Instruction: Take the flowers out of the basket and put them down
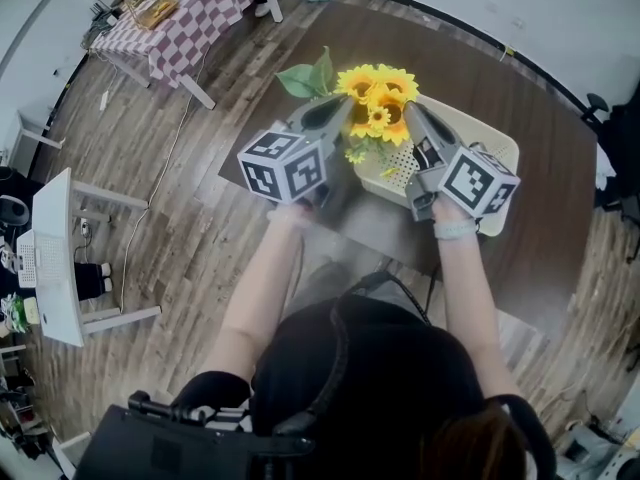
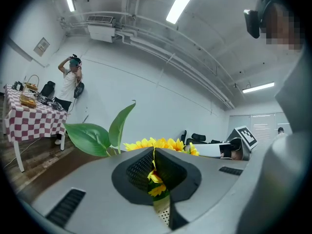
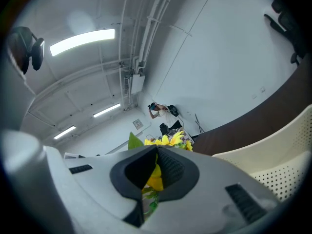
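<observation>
A bunch of yellow sunflowers (image 1: 380, 96) with broad green leaves (image 1: 305, 78) stands upright over the near left corner of the white perforated basket (image 1: 492, 144). My left gripper (image 1: 345, 108) comes at the bunch from the left and my right gripper (image 1: 410, 114) from the right, their tips meeting under the blooms. In the left gripper view the jaws (image 2: 154, 154) are shut with yellow petals and stem in the notch, the blooms (image 2: 161, 144) just above. In the right gripper view the jaws (image 3: 156, 153) are shut on a yellow bloom and stem; the basket's wall (image 3: 280, 160) lies to the right.
The basket sits on a dark brown table (image 1: 545, 203). A red-checked table (image 1: 190, 13) stands at the far left, with a person (image 2: 69, 82) beside it. A white desk (image 1: 55, 258) is at the left on the wooden floor.
</observation>
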Demonstrator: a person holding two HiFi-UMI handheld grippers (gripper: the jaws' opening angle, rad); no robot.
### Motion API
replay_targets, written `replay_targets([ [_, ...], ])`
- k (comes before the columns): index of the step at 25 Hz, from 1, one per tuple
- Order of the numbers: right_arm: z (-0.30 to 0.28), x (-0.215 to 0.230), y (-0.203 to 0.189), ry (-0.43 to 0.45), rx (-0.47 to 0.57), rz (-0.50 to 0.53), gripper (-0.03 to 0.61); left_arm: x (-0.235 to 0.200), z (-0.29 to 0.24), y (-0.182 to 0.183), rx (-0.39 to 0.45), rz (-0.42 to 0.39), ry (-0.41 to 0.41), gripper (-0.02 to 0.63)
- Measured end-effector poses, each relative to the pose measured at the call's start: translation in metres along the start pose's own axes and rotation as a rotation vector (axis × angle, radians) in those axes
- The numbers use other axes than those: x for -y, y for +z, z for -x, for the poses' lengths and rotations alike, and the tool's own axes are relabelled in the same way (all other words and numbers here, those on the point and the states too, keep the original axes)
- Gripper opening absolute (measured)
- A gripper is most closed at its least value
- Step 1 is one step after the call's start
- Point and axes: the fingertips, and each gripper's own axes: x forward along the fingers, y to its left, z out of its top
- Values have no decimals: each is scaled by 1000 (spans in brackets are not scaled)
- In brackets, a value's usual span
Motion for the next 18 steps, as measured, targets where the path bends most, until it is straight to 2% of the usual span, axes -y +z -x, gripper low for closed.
replay_targets([
  [7, 6, 9, -2, 63, -39, -5, 2, 8, -3, -10, 13, 0, 63, 6],
  [10, -15, -16, -9, 92, -59, 2, 2, -13, 16, -1, 21, 14, 81, 6],
  [13, -47, -34, -27, 79, -85, 10, 2, -47, 40, 8, 26, 25, 95, 6],
  [18, -66, -55, -48, 122, -120, 5, 2, -69, 64, 3, 35, 34, 137, 6],
])
